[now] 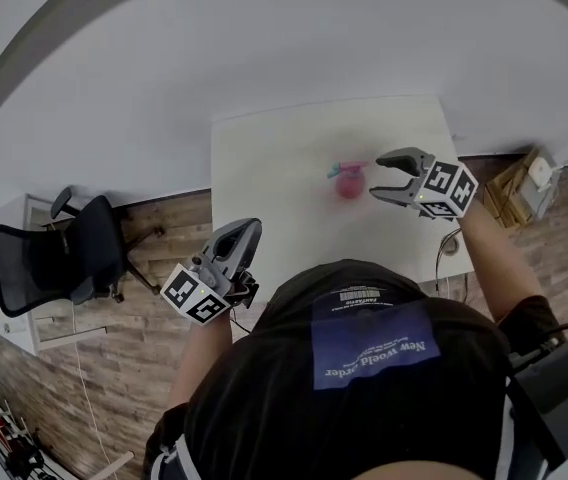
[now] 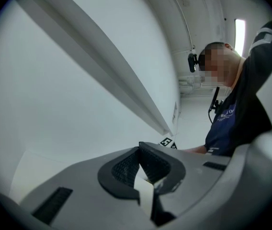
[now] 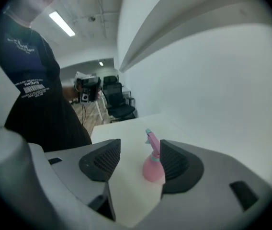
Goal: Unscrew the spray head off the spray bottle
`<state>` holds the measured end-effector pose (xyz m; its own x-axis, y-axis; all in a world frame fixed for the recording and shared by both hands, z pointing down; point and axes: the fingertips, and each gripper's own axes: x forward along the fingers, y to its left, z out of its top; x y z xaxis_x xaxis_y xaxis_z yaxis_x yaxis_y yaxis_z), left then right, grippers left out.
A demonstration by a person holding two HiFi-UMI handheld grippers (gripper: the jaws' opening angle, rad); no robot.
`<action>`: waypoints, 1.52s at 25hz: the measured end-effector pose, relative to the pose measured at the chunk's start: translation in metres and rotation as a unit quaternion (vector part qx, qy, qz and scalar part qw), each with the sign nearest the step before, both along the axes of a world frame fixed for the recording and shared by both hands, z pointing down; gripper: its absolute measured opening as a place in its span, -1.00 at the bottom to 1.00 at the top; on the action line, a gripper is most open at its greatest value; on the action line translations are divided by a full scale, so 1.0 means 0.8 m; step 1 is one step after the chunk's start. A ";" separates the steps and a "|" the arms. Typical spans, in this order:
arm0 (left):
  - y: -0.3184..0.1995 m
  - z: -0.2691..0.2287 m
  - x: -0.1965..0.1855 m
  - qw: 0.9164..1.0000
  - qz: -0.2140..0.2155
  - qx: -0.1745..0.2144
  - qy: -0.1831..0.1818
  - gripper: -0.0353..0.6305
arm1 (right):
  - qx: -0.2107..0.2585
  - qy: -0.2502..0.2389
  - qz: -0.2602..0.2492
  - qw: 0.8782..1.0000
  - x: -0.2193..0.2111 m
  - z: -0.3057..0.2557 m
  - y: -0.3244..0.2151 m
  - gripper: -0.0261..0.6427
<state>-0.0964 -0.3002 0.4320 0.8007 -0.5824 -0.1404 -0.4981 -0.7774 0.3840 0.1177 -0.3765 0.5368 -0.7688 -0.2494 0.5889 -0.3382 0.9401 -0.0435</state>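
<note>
A white worktop (image 1: 264, 158) stands against a pale wall, with wood flooring around it. The pink spray bottle (image 1: 350, 182) stands upright just ahead of my right gripper (image 1: 377, 175), its spray head (image 3: 152, 139) still screwed on. That gripper's fingers are spread wide and empty, seemingly lined up to take the bottle. My left gripper (image 1: 247, 230) hangs well back from the bottle, fingers pressed together on nothing, probably held in reserve.

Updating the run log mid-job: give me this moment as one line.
pink spray bottle: upright on white table, spray head attached | left gripper: shut, empty, at table edge | right gripper: open, short of bottle
</note>
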 end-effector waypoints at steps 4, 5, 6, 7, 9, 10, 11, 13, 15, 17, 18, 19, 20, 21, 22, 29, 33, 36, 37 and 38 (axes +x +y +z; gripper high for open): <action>-0.006 0.009 -0.018 0.999 0.033 0.005 -0.002 -0.89 | -0.010 0.105 0.000 0.994 -0.014 0.038 -0.025 -0.23; -0.005 0.011 -0.019 0.999 0.037 0.006 -0.002 -0.89 | -0.014 0.124 -0.003 0.992 -0.017 0.048 -0.029 -0.23; -0.005 0.013 -0.019 0.999 0.038 0.008 -0.002 -0.89 | -0.016 0.145 -0.009 0.989 -0.019 0.058 -0.032 -0.23; -0.005 0.016 -0.020 0.999 0.037 0.009 0.000 -0.89 | -0.017 0.168 -0.018 0.985 -0.021 0.068 -0.037 -0.23; -0.004 0.020 -0.023 1.000 0.028 0.007 0.005 -0.89 | -0.018 0.215 -0.036 0.976 -0.021 0.087 -0.046 -0.23; -0.004 0.022 -0.025 1.000 0.022 0.004 0.009 -0.89 | -0.020 0.234 -0.043 0.971 -0.021 0.096 -0.051 -0.23; -0.003 0.024 -0.028 1.000 0.016 0.002 0.012 -0.89 | -0.026 0.248 -0.050 0.967 -0.021 0.104 -0.055 -0.23; -0.003 0.031 -0.034 1.000 0.002 -0.004 0.015 -0.89 | -0.043 0.267 -0.064 0.961 -0.024 0.119 -0.062 -0.23; -0.003 0.037 -0.039 1.000 -0.012 -0.009 0.018 -0.89 | -0.057 0.279 -0.073 0.956 -0.026 0.129 -0.068 -0.23; -0.002 0.043 -0.041 0.999 -0.022 -0.013 0.023 -0.88 | -0.064 0.286 -0.077 0.953 -0.029 0.135 -0.072 -0.23; 0.000 0.046 -0.041 0.999 -0.026 -0.015 0.026 -0.89 | -0.067 0.288 -0.079 0.952 -0.030 0.137 -0.072 -0.23; 0.001 0.048 -0.042 0.999 -0.030 -0.017 0.028 -0.89 | -0.070 0.291 -0.082 0.951 -0.032 0.140 -0.071 -0.23; 0.002 0.049 -0.043 0.999 -0.034 -0.018 0.031 -0.89 | -0.072 0.294 -0.085 0.949 -0.033 0.142 -0.070 -0.23; 0.002 0.049 -0.044 0.999 -0.038 -0.019 0.033 -0.89 | -0.074 0.296 -0.088 0.948 -0.034 0.143 -0.070 -0.23; 0.002 0.050 -0.044 0.998 -0.041 -0.021 0.035 -0.89 | -0.075 0.299 -0.091 0.947 -0.035 0.145 -0.070 -0.23; 0.001 0.050 -0.044 0.998 -0.045 -0.022 0.038 -0.89 | -0.072 0.308 -0.095 0.944 -0.036 0.149 -0.069 -0.51; -0.001 0.051 -0.043 0.998 -0.040 -0.023 0.034 -0.89 | -0.070 0.308 -0.097 0.944 -0.038 0.151 -0.069 -0.52; -0.003 0.053 -0.042 0.999 -0.035 -0.027 0.030 -0.89 | -0.068 0.297 -0.090 0.948 -0.038 0.147 -0.070 -0.52; -0.003 0.053 -0.041 0.999 -0.032 -0.029 0.028 -0.89 | -0.067 0.290 -0.085 0.951 -0.037 0.142 -0.071 -0.52; -0.003 0.053 -0.040 0.999 -0.029 -0.031 0.027 -0.89 | -0.067 0.281 -0.079 0.954 -0.037 0.136 -0.071 -0.52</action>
